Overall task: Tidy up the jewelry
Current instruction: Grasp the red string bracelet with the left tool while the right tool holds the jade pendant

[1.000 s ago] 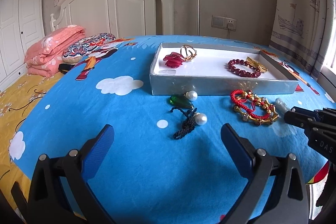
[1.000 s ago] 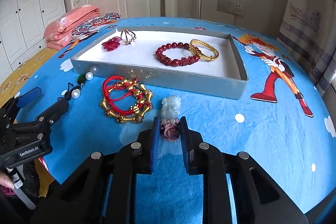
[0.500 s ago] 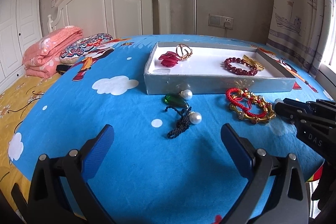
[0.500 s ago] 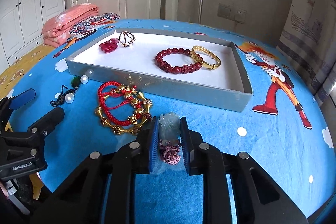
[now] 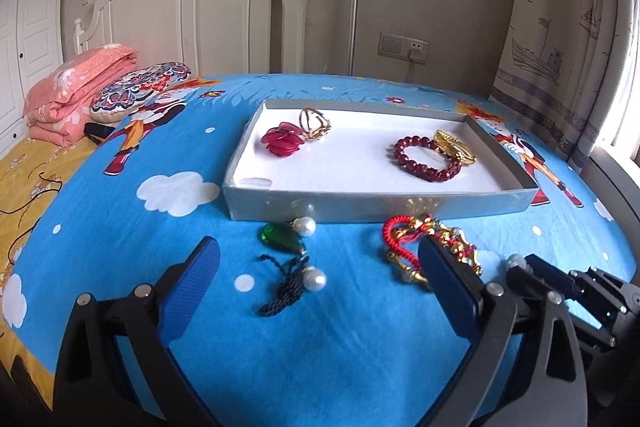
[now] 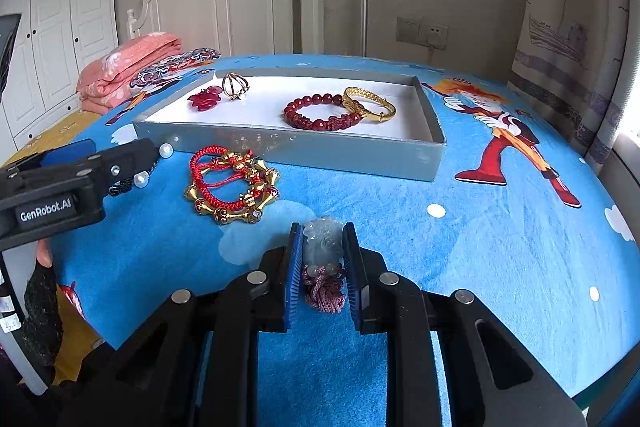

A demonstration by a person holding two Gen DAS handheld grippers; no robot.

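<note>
My right gripper (image 6: 322, 247) is shut on a pale jade pendant (image 6: 323, 241) with a pink tassel, held just above the blue bedsheet. My left gripper (image 5: 320, 279) is open and empty, its fingers either side of a green pendant with pearls and a black cord (image 5: 294, 259). A red and gold bracelet (image 6: 230, 185) lies in front of the grey tray (image 6: 300, 155). The tray holds a red flower brooch (image 6: 206, 99), a gold ring (image 6: 235, 85), a red bead bracelet (image 6: 320, 115) and a gold bangle (image 6: 370, 103).
A folded pink quilt (image 5: 76, 95) and a patterned pillow (image 5: 140, 91) lie at the far left by the white headboard (image 5: 192, 11). A curtain (image 5: 568, 39) hangs at the right. The bed edge is close below both grippers.
My right gripper has lifted the jade pendant off the sheet and moved closer to the tray. My left gripper has moved forward toward the green pendant and stayed open.
</note>
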